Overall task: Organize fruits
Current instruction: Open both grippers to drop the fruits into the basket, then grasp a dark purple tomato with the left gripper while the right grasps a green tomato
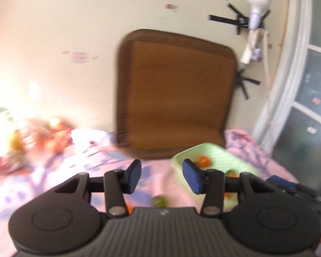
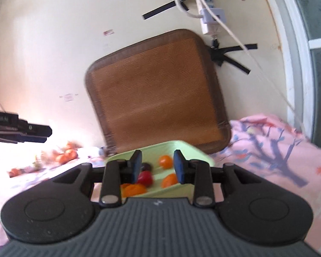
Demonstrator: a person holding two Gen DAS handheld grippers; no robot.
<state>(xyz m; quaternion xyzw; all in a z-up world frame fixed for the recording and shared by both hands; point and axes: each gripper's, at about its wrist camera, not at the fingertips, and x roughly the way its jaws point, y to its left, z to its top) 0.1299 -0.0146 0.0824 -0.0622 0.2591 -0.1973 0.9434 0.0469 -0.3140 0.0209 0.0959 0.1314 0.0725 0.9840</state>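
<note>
Nearest the right wrist camera, the right claw (image 2: pixel 157 166) stands with its jaws narrow and nothing between the blue pads; it hangs just above the near rim of the green tray (image 2: pixel 200 154). The left claw (image 1: pixel 161 175) is a little wider and also holds nothing, over the pink floral bedspread (image 1: pixel 160 171) beside the tray's left edge.

Just beyond the claws, the tray already carries several pieces: orange fruits (image 2: pixel 165 161), a red fruit (image 2: pixel 146 177) and a dark one (image 2: pixel 146 167). A green fruit (image 1: pixel 159 201) lies loose on the bedspread just beside the tray.

Farther off to the left, a blurred heap of fruit (image 2: pixel 66 155), mostly orange, sits on the bed near the wall, well apart from the tray. A brown mat (image 2: pixel 156 90) leans against the wall behind.

By my judgement the sorting is partly done: some fruit is in the tray, and the heap and the loose green one are left.
</note>
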